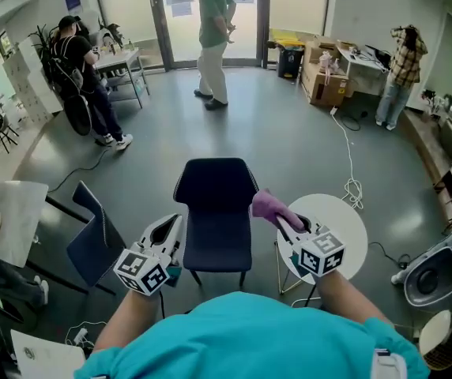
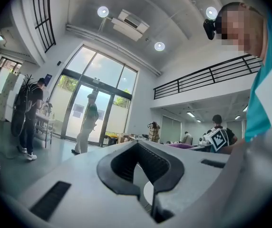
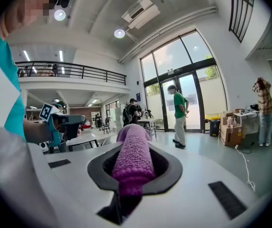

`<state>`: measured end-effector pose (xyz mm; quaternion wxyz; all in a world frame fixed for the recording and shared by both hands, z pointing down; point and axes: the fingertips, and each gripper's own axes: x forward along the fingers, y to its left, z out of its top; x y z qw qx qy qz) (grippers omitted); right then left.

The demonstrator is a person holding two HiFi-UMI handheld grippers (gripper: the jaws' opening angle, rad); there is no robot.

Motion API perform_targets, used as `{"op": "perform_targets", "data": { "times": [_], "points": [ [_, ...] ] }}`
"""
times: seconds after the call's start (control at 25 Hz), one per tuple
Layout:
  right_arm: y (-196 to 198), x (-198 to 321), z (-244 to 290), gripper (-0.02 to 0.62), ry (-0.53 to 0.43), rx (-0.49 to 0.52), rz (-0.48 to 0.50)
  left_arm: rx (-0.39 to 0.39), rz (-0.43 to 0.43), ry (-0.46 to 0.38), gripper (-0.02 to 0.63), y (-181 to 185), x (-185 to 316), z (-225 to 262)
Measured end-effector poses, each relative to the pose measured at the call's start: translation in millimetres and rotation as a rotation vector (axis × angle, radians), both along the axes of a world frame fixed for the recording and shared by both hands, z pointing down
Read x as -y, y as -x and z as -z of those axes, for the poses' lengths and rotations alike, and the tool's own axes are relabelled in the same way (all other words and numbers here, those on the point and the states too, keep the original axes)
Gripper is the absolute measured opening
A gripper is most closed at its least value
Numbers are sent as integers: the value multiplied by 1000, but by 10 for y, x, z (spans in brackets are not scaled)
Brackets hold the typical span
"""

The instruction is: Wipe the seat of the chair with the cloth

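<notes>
Your right hand-held gripper (image 1: pixel 288 223) pinches the cloth (image 1: pixel 267 205); your left hand-held gripper (image 1: pixel 167 229) is closed and empty. Dragging over the seat (image 1: pixel 216 235) at 10 o'clock could bunch it.

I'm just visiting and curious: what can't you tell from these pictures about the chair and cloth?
Dark blue padded chair seat: any dirt is too small to see in the head view; neither gripper view shows it.
Purple knitted cloth: bunched between the right gripper's jaws, so its full size is hidden.
</notes>
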<state>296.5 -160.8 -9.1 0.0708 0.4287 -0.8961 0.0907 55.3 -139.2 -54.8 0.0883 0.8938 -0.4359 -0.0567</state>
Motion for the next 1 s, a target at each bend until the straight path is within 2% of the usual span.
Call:
{"op": "perform_targets", "data": {
  "times": [0.12,0.44,0.56,0.76,1.0],
  "points": [
    [74,16,27,52,3,20,-15,5,-17,0,-6,60,-59,31],
    [526,-63,73,51,-14,86,-124,50,-115,-8,-6,583,-101,-76],
    [659,-79,34,49,-10,70,-121,62,-129,-23,-6,657,-77,-61],
    [817,-105,48,48,-8,52,-95,10,-116,-37,-6,790,-49,21],
    [801,-101,51,48,3,36,-80,-9,-109,-22,-6,777,-101,-16]
  ]
}}
